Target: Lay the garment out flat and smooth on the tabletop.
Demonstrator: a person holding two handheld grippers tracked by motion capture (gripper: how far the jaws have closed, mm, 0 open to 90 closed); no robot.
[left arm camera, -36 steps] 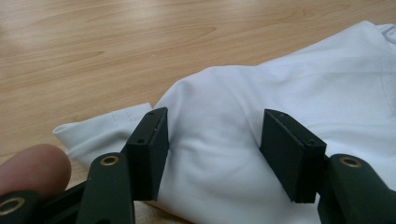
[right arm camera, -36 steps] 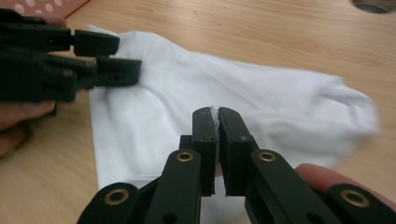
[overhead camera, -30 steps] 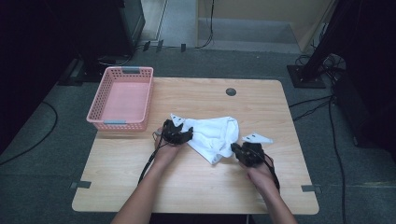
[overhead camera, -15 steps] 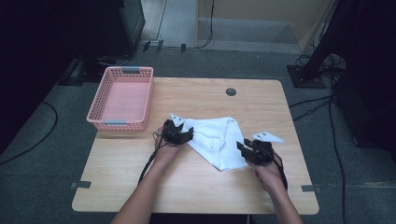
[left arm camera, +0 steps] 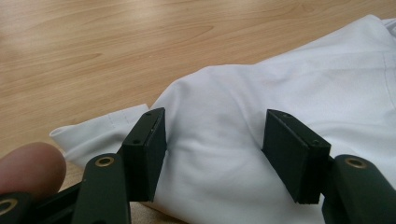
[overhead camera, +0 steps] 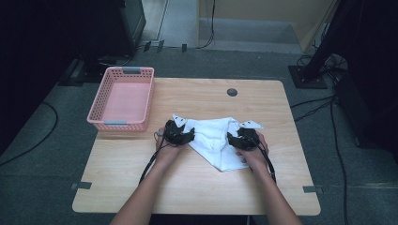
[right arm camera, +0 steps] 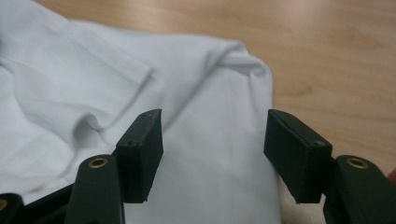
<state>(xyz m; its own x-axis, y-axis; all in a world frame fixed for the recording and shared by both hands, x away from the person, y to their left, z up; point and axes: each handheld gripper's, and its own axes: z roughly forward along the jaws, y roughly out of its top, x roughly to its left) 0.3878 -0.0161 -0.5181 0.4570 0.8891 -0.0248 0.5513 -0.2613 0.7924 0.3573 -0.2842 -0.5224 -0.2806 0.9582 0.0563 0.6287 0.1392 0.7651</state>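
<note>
White cloth [overhead camera: 213, 140] lies rumpled mid-desk [overhead camera: 197, 197], ready for folding; left gripper [overhead camera: 180, 136] hovers released over its left edge; right gripper [overhead camera: 241, 140], jaws just opening, straddles the right edge, gripping nothing

The bench [overhead camera: 197, 187] is bare wood on the near side and beyond the white cloth [overhead camera: 213, 140], allowing free passage. The pink basket [overhead camera: 123, 123] blocks the far-left corner; a dark round grommet [overhead camera: 232, 92] sits flush near the far edge.
</note>
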